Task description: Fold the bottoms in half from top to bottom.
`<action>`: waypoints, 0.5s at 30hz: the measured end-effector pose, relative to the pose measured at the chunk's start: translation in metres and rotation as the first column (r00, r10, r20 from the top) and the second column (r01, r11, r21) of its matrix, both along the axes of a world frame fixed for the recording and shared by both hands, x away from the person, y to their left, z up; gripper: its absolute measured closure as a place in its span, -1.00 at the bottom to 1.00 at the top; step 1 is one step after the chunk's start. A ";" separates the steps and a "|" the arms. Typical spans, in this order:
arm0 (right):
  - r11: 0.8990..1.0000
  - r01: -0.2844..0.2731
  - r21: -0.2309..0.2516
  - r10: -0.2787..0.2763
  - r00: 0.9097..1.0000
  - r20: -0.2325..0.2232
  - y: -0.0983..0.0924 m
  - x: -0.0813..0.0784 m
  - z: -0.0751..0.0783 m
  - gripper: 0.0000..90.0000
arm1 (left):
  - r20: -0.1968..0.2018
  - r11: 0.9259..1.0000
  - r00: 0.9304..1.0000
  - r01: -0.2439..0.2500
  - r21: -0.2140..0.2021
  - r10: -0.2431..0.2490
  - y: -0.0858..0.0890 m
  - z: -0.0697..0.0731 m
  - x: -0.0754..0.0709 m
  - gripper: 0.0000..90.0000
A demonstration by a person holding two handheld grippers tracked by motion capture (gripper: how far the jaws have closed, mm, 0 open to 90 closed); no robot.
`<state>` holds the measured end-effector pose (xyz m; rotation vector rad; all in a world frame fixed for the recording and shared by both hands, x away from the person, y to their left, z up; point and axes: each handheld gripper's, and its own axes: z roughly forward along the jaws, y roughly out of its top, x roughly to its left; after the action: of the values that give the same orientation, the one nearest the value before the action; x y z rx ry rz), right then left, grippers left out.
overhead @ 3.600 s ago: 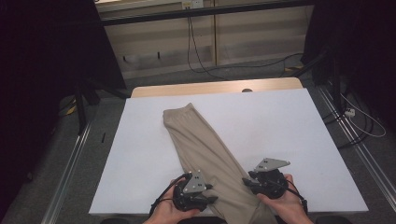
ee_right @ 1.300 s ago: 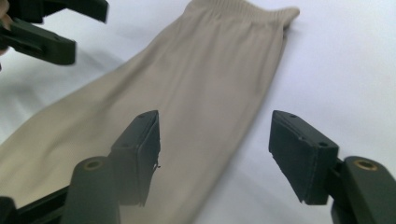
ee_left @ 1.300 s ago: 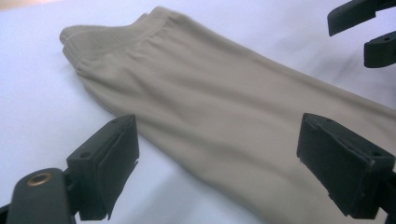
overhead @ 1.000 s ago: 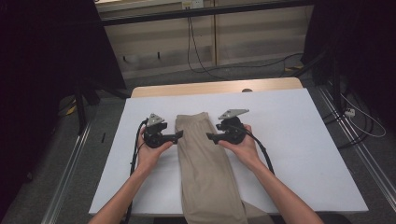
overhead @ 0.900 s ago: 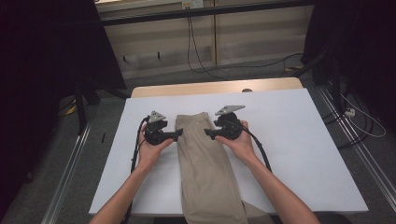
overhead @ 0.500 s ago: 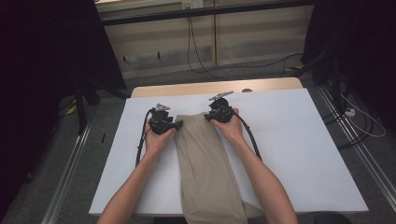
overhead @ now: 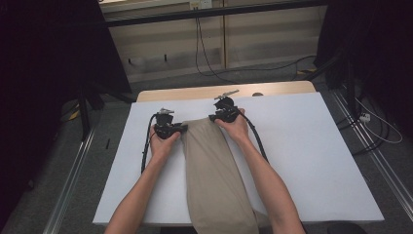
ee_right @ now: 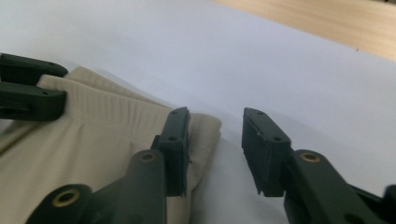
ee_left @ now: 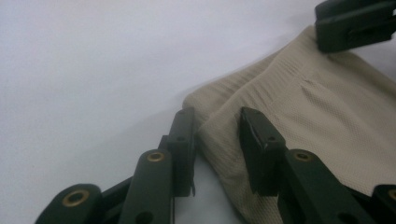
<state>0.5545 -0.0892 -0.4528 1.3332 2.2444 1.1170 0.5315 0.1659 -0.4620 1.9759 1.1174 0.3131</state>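
Observation:
A beige folded garment (overhead: 214, 165) lies lengthwise on the white table (overhead: 311, 146), its ribbed waistband at the far end. My left gripper (overhead: 184, 128) is at the waistband's left corner. In the left gripper view the jaws (ee_left: 217, 114) straddle that corner of cloth (ee_left: 317, 121); they have just been closing, and a gap still shows at the pads. My right gripper (overhead: 212, 117) is at the right corner. Its jaws (ee_right: 215, 114) have just been opening, one finger on the cloth (ee_right: 93, 140), the other over bare table. Each gripper view shows the other gripper's jaws, the right's (ee_left: 355, 23) and the left's (ee_right: 28, 93).
A strip of bare wood (overhead: 195, 92) runs along the table's far edge, seen too in the right gripper view (ee_right: 327, 23). Cables (overhead: 204, 53) cross the floor beyond it. Metal rails (overhead: 73, 195) flank the table. White surface spreads to both sides of the garment.
Both hands have moved from the garment's sides away from the person to its far corners. The garment, slanted in the oldest frame, lies straighter now.

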 end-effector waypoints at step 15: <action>0.994 -0.054 0.097 0.060 0.996 -0.061 -0.001 0.002 -0.007 0.83 | -0.039 0.996 0.999 -0.005 -0.092 0.002 0.008 -0.003 0.011 0.18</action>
<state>0.5566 -0.0904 -0.4593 1.3682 2.3145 1.2313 0.5420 0.1738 -0.4645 1.9064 1.1400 0.2217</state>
